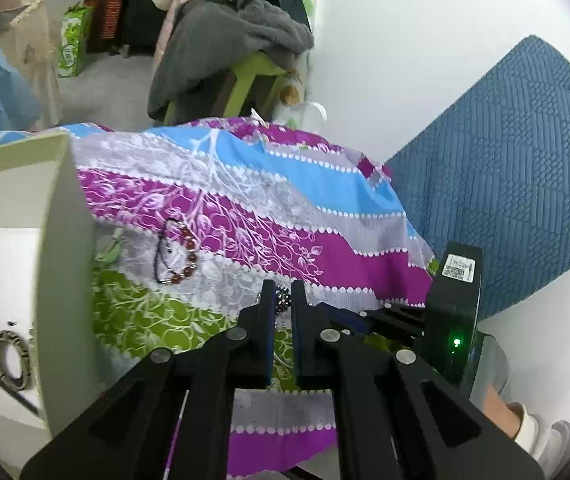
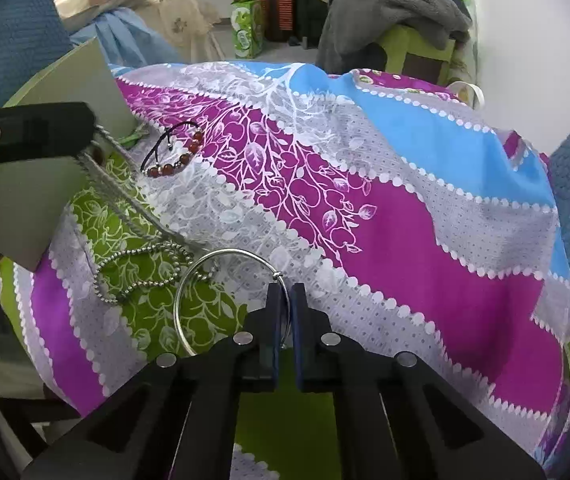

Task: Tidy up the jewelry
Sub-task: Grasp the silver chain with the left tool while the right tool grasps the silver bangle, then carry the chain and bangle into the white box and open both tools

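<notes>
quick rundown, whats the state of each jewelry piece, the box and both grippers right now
left gripper: shut on silver ball chain
silver ball chain: one end lifted, rest trailing on the bedspread
right gripper: shut on silver bangle
silver bangle: pinched at its rim
red bead bracelet: loose on the bedspread, untouched
box: open, a patterned ring inside

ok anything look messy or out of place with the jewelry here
Yes: the bead chain lies in a loose tangle on the patterned cloth, one strand pulled up taut into the left tongs, and it overlaps the silver bangle that the right tongs pinch. The red bead bracelet lies apart.
</notes>
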`<state>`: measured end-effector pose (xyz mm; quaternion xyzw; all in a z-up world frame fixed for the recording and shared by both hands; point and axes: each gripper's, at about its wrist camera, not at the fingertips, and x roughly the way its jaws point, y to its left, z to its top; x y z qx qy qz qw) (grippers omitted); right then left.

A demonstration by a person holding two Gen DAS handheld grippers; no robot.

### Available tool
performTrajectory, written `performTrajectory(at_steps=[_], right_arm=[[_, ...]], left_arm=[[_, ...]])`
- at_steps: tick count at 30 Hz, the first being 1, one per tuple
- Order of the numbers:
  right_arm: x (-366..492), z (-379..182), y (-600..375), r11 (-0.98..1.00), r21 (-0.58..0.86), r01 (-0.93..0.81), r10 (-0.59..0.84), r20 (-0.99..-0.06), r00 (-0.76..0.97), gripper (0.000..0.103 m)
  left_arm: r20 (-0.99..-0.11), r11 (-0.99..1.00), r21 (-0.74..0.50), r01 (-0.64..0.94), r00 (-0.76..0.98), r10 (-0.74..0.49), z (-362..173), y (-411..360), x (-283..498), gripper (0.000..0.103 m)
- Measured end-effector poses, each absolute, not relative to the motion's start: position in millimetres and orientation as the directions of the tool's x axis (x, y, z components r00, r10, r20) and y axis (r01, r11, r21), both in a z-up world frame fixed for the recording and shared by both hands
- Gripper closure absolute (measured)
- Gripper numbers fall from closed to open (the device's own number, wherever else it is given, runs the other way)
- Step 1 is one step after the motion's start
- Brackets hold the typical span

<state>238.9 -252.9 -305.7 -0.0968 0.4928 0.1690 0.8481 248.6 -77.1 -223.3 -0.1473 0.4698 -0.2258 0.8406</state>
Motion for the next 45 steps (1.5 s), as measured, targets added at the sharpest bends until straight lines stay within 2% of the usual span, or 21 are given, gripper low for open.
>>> performTrajectory(at_steps=[11,16,22,27,45], right_arm=[[209.0,-255.5,-263.1,0.963,0.019,-0.269,0.171,-0.813,0.556,0.101],[199.7,-233.4,-259.9,0.969,0.006,-0.249,0.154,-0.801,0.578,0.101],[199.0,-186.5,-253.4,0.972,-0.009,-0.233,0.143,-0.767,0.625,0.101],[199.0,-144.7,-249.5,0.976,0.037,-0.213,0.169,-0.743,0.648,0.101],[196.0,-35.3,-166.4,0.950,0.042,-0.309,0.265,-0.632,0.728,0.101]], left_arm=[[-0.695,0.875,-0.427,0.229,0.536,-0.480,-177.5,-51.2,223.0,0.097],[-0.712,0.892,-0.394,0.222,0.540,-0.449,-162.5,-47.6,213.2,0.097],[-0.733,0.900,-0.393,0.190,0.525,-0.431,-141.9,-37.2,207.3,0.097],[-0.740,0.911,-0.368,0.186,0.534,-0.408,-113.2,-30.1,205.9,0.097],[-0.684,0.939,-0.288,0.189,0.645,-0.340,-8.9,36.2,204.4,0.097]])
